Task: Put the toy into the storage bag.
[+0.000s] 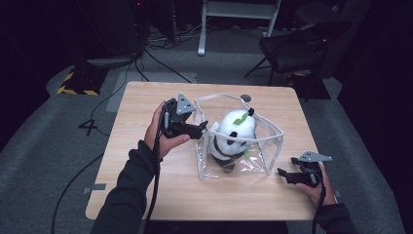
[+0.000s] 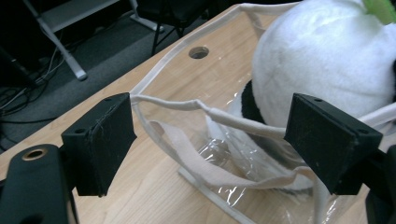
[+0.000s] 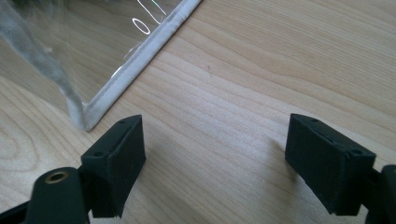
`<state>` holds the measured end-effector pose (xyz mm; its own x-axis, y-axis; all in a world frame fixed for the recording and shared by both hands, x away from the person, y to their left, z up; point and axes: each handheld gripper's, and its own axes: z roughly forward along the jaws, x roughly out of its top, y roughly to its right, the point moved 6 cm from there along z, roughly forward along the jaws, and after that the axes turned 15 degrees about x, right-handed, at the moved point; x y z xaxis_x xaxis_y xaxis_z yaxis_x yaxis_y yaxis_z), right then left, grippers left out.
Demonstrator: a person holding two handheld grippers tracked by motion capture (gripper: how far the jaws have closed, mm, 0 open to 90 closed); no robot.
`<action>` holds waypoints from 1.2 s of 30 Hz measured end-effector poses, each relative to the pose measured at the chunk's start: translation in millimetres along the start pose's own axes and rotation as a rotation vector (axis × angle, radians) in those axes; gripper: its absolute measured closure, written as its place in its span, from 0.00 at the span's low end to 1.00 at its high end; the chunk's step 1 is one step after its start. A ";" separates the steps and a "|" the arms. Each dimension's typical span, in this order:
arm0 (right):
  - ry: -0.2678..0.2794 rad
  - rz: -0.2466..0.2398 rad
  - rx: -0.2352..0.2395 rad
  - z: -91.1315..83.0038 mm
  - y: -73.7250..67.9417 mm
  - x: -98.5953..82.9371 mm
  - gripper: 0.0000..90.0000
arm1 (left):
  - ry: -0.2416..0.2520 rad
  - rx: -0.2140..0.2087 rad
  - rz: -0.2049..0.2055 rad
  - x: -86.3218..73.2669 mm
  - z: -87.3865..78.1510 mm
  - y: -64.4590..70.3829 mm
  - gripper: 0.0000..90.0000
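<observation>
A clear plastic bag with white trim stands open near the middle of the wooden table, and a plush panda sits upright inside it, its white head topped by a small green leaf. The left gripper is held at the bag's left rim, with the person's left hand wrapped around its body. In the left gripper view its jaws stand wide apart, one on each side of the white-trimmed edge and the strap that crosses between them; neither jaw presses on the strap or the rim. The panda's head lies just behind that edge. The right gripper rests low at the table's right front, just beside the bag's lower right corner but apart from it, held by the right hand. In the right gripper view its jaws are likewise spread wide over bare wood with nothing between them, and the corner of the bag lies ahead and to the left of them.
</observation>
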<state>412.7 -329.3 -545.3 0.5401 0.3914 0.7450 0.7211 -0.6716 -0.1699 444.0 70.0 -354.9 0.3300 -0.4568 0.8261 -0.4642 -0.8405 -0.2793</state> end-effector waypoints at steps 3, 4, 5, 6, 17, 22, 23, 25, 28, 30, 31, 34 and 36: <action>0.000 0.000 0.000 0.0 0.0 0.0 0.22 | 0.001 0.003 -0.001 -0.7 -0.7 -2.0 0.18; 0.000 0.000 -0.001 0.0 0.0 0.0 0.22 | -0.001 0.010 -0.001 -1.8 -1.4 -4.0 0.18; 0.000 0.000 -0.001 0.0 0.0 0.0 0.22 | -0.001 0.010 -0.001 -1.8 -1.4 -4.0 0.18; 0.000 0.000 0.000 0.0 0.0 0.0 0.22 | -0.005 0.021 0.007 -3.5 -1.9 -5.9 0.18; 0.000 0.001 0.000 0.0 0.0 0.0 0.22 | -0.050 0.054 0.049 -23.1 -1.9 -16.7 0.18; 0.000 0.001 0.000 0.0 0.0 0.0 0.22 | -0.063 0.060 0.047 -30.3 -2.5 -20.4 0.18; 0.000 0.001 0.000 0.0 0.0 0.0 0.22 | -0.064 0.057 0.044 -32.1 -2.4 -20.5 0.18; 0.000 0.000 0.000 0.0 0.0 0.0 0.22 | -0.071 0.065 0.048 -36.1 -1.7 -21.0 0.18; 0.000 0.000 -0.001 0.0 0.0 0.0 0.22 | -0.078 0.090 0.051 -41.9 -0.3 -22.6 0.18; 0.000 0.000 0.000 0.0 0.0 0.0 0.22 | -0.087 0.086 0.043 -45.7 1.4 -23.3 0.18; 0.000 0.000 -0.001 0.0 0.0 0.0 0.22 | -0.096 0.087 0.044 -47.9 2.3 -23.6 0.18; 0.000 0.000 0.000 0.0 0.0 0.0 0.22 | -0.118 0.088 0.058 -55.2 5.4 -22.8 0.18; 0.000 0.000 0.000 0.0 0.0 0.0 0.22 | -0.129 0.086 0.071 -60.3 6.8 -22.0 0.18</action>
<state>412.7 -329.3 -545.3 0.5402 0.3911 0.7451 0.7208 -0.6720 -0.1698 439.9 114.1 -401.9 0.4039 -0.5450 0.7347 -0.4202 -0.8239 -0.3802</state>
